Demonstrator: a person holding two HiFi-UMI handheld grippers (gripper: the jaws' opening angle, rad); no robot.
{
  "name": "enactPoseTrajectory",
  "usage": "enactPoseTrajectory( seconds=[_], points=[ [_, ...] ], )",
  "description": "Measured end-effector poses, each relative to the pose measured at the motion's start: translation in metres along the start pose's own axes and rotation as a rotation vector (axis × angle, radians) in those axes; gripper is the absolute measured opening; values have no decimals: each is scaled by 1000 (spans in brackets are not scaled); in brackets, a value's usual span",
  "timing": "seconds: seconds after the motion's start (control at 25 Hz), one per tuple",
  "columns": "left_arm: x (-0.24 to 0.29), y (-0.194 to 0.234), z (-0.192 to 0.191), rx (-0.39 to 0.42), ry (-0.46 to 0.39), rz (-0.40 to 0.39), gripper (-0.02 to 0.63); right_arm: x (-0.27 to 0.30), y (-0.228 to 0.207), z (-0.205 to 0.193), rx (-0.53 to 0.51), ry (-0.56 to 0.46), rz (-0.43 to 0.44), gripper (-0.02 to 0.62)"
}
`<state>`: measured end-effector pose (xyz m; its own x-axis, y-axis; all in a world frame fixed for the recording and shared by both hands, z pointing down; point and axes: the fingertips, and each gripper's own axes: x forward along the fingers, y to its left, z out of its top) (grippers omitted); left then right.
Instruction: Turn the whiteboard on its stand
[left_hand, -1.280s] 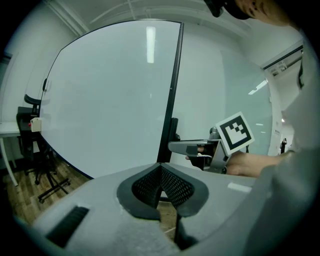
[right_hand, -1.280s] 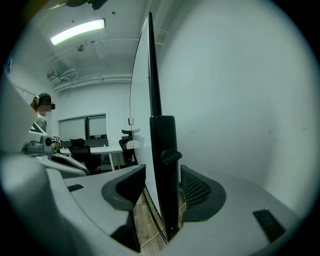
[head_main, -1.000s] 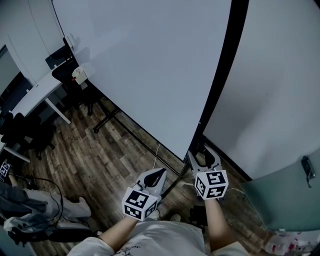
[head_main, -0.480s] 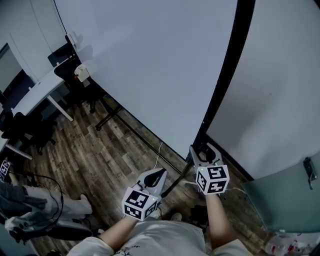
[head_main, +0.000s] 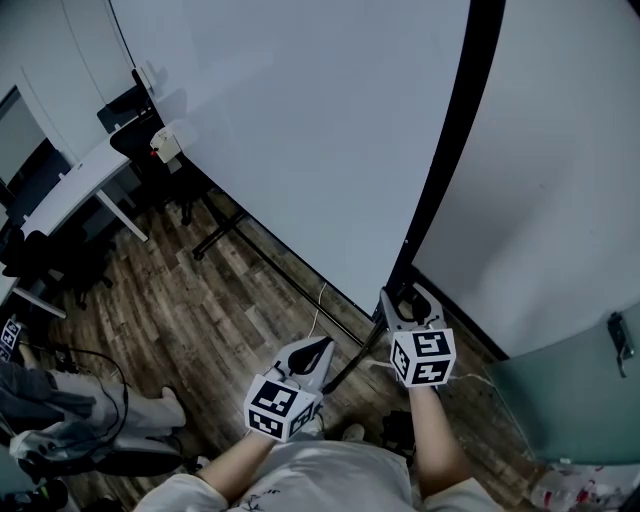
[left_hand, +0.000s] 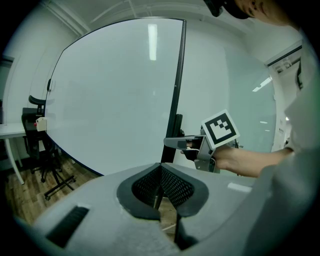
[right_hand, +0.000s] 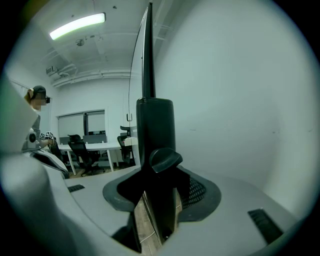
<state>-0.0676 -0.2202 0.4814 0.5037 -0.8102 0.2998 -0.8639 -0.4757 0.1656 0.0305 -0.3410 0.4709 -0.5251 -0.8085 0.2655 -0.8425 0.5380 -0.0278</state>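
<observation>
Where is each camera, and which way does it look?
Head view: on the person's head, facing steeply down at the whiteboard, floor, left gripper, right gripper, forearms.
Left gripper view: on the left gripper, facing along its shut jaws toward the whiteboard; right gripper and forearm show.
Right gripper view: on the right gripper, facing along its jaws, closed on the black post.
Shared: head and left gripper views both show the right gripper.
</observation>
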Motion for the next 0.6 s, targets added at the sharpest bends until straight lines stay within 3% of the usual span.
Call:
enactPoseTrajectory(
  seconds=[0.6],
  points=[
    [-19, 4, -1, -11, -11, 34, 11, -15, 5, 0, 8, -6, -31, 178]
  ],
)
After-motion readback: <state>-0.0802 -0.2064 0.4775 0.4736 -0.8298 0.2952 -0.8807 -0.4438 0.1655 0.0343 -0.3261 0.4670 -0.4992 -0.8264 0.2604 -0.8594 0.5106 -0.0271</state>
